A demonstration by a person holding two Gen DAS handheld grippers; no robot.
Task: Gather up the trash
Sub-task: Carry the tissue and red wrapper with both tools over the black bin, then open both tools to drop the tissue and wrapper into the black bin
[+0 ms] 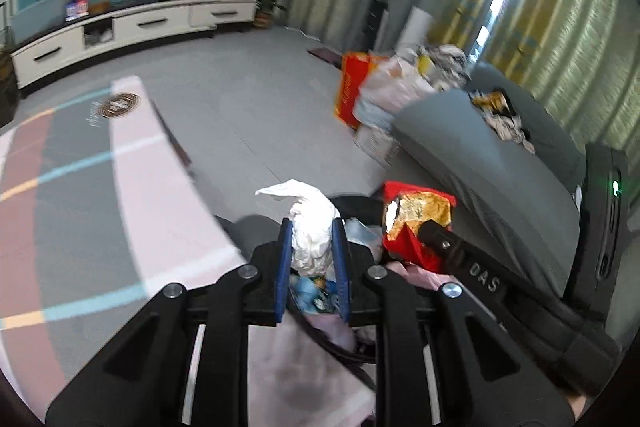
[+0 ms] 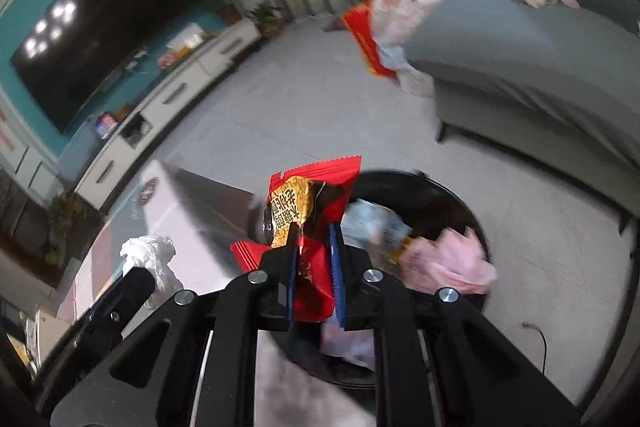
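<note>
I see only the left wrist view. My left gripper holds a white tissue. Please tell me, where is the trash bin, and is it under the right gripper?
Observer: The right wrist view shows a round black bin on the floor, just beyond the right gripper.
Operator: What does the right gripper hold?
Observer: A red and gold snack wrapper, clamped between its blue pads; its printed gold side faces that camera.
Operator: Is the bin already filled?
Observer: Partly. A crumpled pink bag and a pale blue packet lie inside.
</note>
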